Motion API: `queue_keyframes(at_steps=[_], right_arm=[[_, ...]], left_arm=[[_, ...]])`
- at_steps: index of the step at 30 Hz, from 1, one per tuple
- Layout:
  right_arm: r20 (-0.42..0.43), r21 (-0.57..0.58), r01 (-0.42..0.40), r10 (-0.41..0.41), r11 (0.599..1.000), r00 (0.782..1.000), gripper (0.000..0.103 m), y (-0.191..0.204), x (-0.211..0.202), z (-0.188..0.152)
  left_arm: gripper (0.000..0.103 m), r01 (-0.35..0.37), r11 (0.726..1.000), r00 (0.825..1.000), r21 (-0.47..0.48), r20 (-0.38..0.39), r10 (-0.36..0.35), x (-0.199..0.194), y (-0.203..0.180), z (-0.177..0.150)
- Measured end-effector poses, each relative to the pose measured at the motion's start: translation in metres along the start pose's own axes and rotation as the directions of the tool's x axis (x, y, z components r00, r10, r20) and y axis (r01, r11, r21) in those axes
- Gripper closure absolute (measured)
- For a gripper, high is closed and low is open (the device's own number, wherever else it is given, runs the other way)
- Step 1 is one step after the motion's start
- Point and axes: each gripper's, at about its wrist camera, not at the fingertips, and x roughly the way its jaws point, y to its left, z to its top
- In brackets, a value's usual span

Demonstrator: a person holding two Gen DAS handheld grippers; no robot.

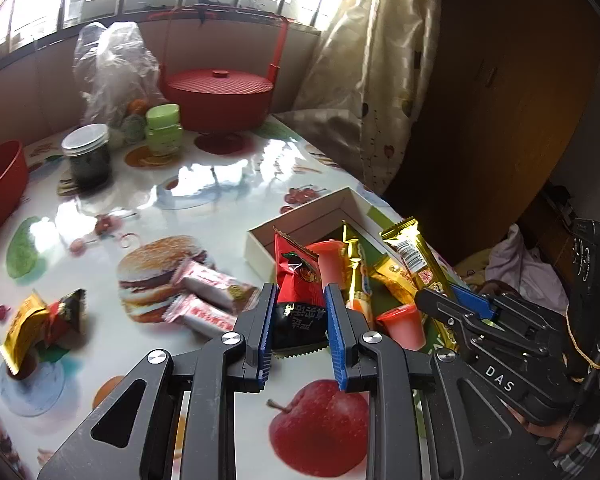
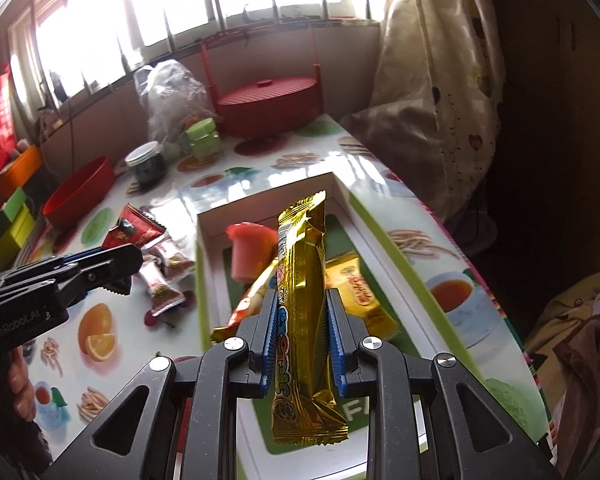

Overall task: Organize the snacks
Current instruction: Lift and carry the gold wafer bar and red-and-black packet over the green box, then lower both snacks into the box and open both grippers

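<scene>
My left gripper (image 1: 300,294) is shut on a red and black snack packet (image 1: 296,276), held above the table beside a shallow white box (image 1: 300,220). My right gripper (image 2: 301,298) is shut on a long gold snack bar (image 2: 304,264), which stands upright over the same box (image 2: 260,204). Inside the box lie a pink jelly cup (image 2: 248,252), a gold packet (image 2: 360,284) and a long striped stick snack (image 2: 252,300). Each gripper shows in the other's view: the right gripper (image 1: 440,292) and the left gripper (image 2: 130,268).
Pink-and-white wrapped candies (image 1: 208,292) and a yellow and a red packet (image 1: 40,320) lie loose on the glossy printed table. Farther back stand a red bowl (image 1: 0,184), a dark jar (image 1: 86,156), a green jar (image 1: 162,128), a red lidded basket (image 1: 220,96) and a plastic bag (image 1: 112,64).
</scene>
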Motion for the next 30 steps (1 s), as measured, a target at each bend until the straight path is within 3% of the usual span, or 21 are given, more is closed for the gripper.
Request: queue_keyframes(at_steps=[19, 30], right_arm=[[-0.046, 0.030, 0.043, -0.041, 0.999, 0.998, 0.081, -0.028, 0.027, 0.010], [-0.067, 0.022, 0.029, -0.028, 0.999, 0.997, 0.081, -0.035, 0.039, 0.010]], left_arm=[[0.078, 0.050, 0.998, 0.995, 0.036, -0.082, -0.047, 0.047, -0.032, 0.006], [0.078, 0.037, 0.999, 0.993, 0.035, -0.116, -0.033, 0.061, -0.038, 0.001]])
